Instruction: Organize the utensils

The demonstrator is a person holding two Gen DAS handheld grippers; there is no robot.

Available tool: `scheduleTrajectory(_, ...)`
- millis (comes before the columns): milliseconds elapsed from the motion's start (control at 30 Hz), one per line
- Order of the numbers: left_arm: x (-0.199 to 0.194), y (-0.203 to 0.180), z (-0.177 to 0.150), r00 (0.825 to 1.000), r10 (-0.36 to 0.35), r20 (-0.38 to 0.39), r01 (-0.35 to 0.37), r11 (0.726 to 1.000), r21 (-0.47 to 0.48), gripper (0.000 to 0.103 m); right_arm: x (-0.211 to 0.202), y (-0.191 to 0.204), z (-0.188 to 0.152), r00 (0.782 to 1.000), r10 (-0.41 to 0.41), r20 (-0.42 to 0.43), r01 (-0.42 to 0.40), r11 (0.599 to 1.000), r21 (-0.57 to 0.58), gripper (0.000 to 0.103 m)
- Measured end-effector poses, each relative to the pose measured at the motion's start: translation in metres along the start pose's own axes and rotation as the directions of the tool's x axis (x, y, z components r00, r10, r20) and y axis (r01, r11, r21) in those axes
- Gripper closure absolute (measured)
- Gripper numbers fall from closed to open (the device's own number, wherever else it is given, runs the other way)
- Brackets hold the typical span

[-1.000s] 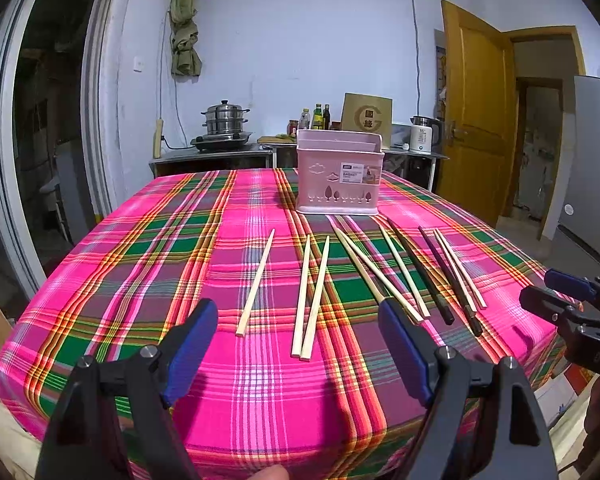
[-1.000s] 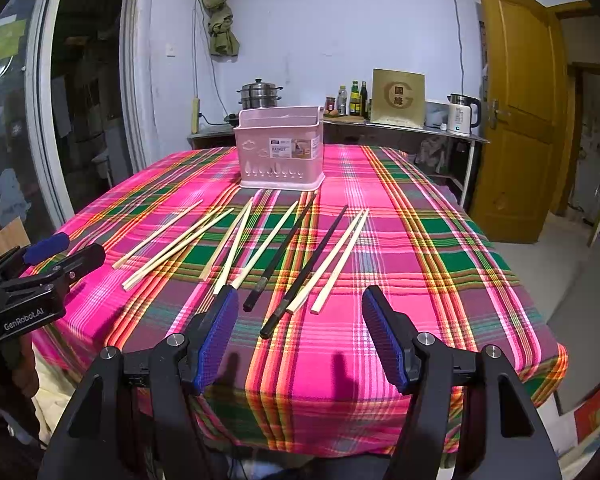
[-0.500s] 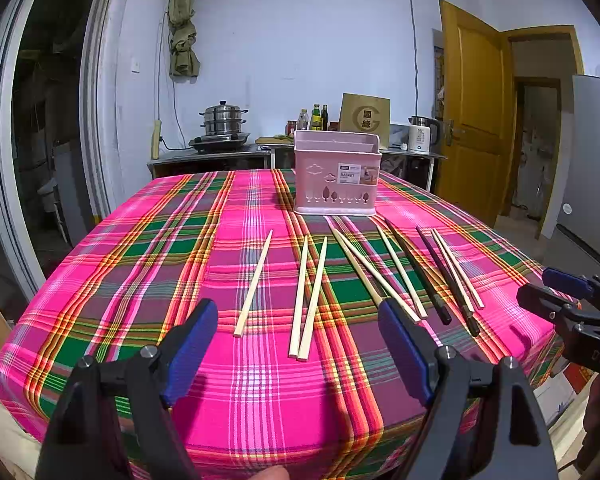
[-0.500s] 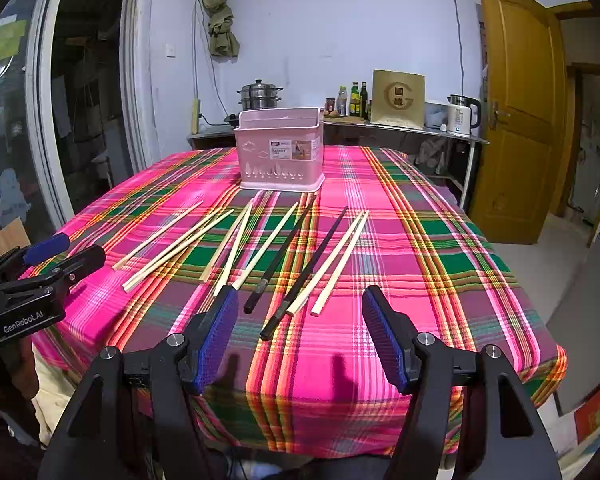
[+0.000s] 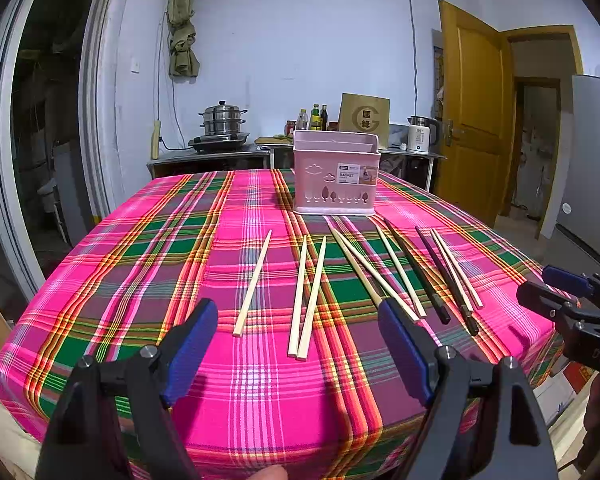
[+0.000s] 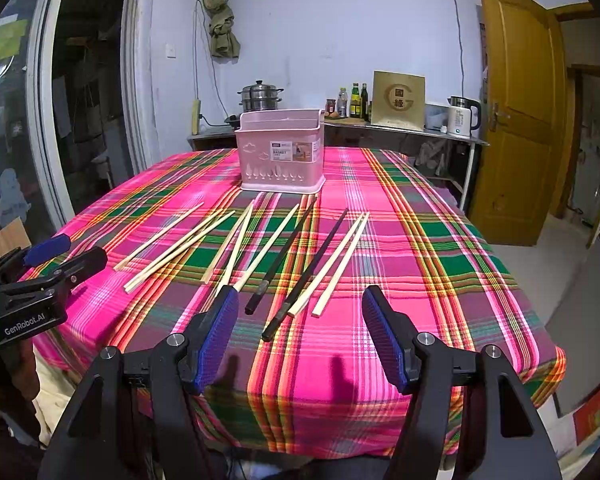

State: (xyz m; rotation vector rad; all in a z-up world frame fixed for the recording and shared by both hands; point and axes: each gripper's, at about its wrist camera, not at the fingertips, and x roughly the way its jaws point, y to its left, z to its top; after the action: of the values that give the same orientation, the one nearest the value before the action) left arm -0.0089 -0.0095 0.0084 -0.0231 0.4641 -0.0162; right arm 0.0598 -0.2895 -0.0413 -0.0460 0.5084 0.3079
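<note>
Basket (image 5: pixel 335 178) interior hidden; label text unreadable.

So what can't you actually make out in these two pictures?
- Inside of the pink basket: both views look at its front wall, so its contents are hidden.
- Small print on the basket's label: too small to read beyond "BASKET".
- Near end of one pale chopstick: right wrist view, hidden behind the right gripper fingers.
- Table legs: both views, covered by the plaid tablecloth.
</note>
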Motion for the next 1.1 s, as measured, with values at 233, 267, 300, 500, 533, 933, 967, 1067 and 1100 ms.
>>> scheduleTrajectory(233,0.0,0.0,0.0,1.0,-0.001,0.0,0.001,1.0,0.0,0.019,0.0,-0.001,0.0,1.0,-0.001,0.0,0.001,1.0,0.001,0.038)
scheduleTrajectory(267,0.0,0.0,0.0,1.0,0.0,0.0,0.0,1.0,-0.001,0.019,0.0,-0.001,0.0,1.0,0.0,0.0,0.0,1.0,0.002,0.038)
scheduleTrajectory(300,0.0,0.0,0.0,1.0,0.0,0.0,0.0,1.0,0.0,0.019,0.0,-0.001,0.002,1.0,0.0,0.0,0.0,1.0,0.003,0.038)
scheduleTrajectory(500,-0.001,-0.002,0.0,1.0,0.0,-0.002,0.0,1.0,-0.001,0.019,0.001,-0.001,0.001,1.0,0.0,-0.001,0.0,1.0,0.004,0.038)
scheduleTrajectory(533,-0.001,-0.001,0.0,1.0,0.0,-0.002,0.0,1.0,-0.001,0.019,0.001,-0.001,0.001,1.0,0.0,-0.001,0.0,1.0,0.003,0.038)
scheduleTrajectory(933,0.013,-0.001,0.003,0.999,-0.026,-0.042,0.026,1.0,0.005,0.019,0.004,-0.002,0.005,1.0,-0.003,-0.008,0.003,1.0,0.003,0.038)
scheduleTrajectory(967,0.016,0.0,0.003,0.999,-0.025,-0.048,0.026,1.0,0.005,0.019,0.006,-0.002,0.006,1.0,-0.004,-0.011,0.004,1.0,0.003,0.038)
scheduleTrajectory(1067,0.028,0.006,0.008,0.997,-0.027,-0.067,0.027,1.0,0.005,0.019,0.015,-0.004,0.009,1.0,-0.002,-0.021,0.002,1.0,0.009,0.038)
scheduleTrajectory(1100,0.03,0.007,0.01,0.997,-0.032,-0.072,0.032,0.999,0.007,0.019,0.018,-0.005,0.011,1.0,0.0,-0.025,0.0,1.0,0.007,0.038)
